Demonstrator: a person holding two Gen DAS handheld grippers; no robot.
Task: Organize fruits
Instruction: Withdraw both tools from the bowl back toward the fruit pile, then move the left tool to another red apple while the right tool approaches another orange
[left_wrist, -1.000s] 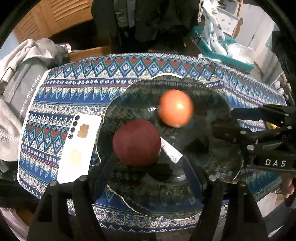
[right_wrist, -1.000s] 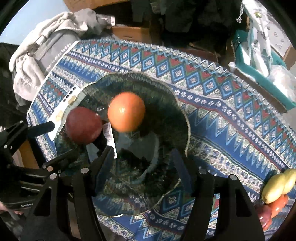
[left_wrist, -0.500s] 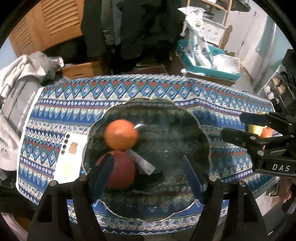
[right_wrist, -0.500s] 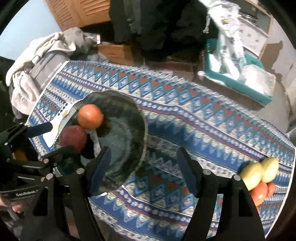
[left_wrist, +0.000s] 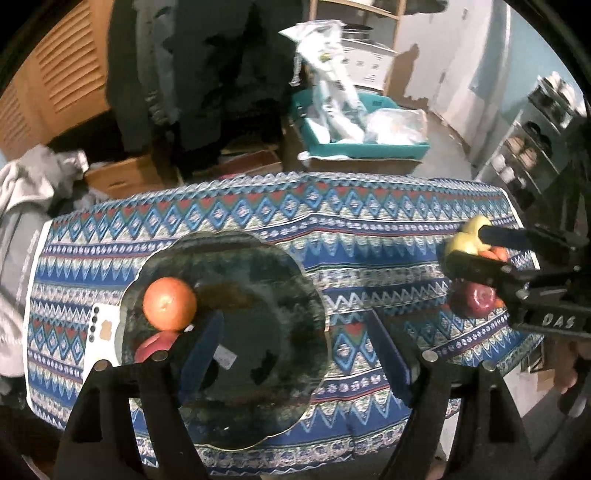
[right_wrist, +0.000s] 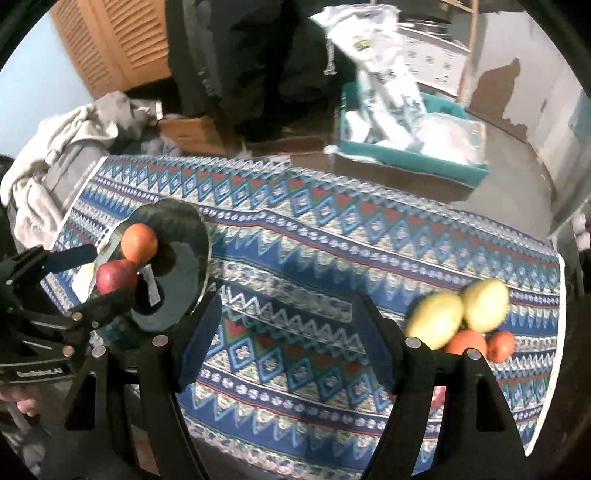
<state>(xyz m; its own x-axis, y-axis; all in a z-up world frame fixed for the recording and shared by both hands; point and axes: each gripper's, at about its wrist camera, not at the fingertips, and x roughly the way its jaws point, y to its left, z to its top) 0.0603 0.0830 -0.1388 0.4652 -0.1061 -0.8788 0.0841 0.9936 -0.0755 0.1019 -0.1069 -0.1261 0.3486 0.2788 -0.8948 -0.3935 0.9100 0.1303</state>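
A dark glass plate (left_wrist: 258, 295) lies on the patterned tablecloth (left_wrist: 369, 236). It holds an orange (left_wrist: 170, 308) and a red apple (left_wrist: 155, 341) half hidden by my left finger. My left gripper (left_wrist: 295, 332) hangs above the plate's right rim, its jaws opening with nothing between them. In the right wrist view the plate (right_wrist: 181, 254), orange (right_wrist: 139, 243) and apple (right_wrist: 114, 277) sit far left, beside the left gripper (right_wrist: 110, 275). My right gripper (right_wrist: 288, 317) is open and empty over bare cloth. Two yellow fruits (right_wrist: 436, 319) and orange-red fruits (right_wrist: 467, 341) lie at the right.
A white phone (left_wrist: 101, 328) lies left of the plate, and a paper label (left_wrist: 225, 356) lies in it. Grey clothing (left_wrist: 22, 206) is heaped off the table's left end. A teal crate (left_wrist: 362, 147) with bags stands behind. A second red apple (left_wrist: 472, 301) lies near the right gripper (left_wrist: 463, 247).
Both grippers have risen and drawn back to the right, away from the plate. The plate now sits further left in both views, and the fruit pile at the right has come into view.
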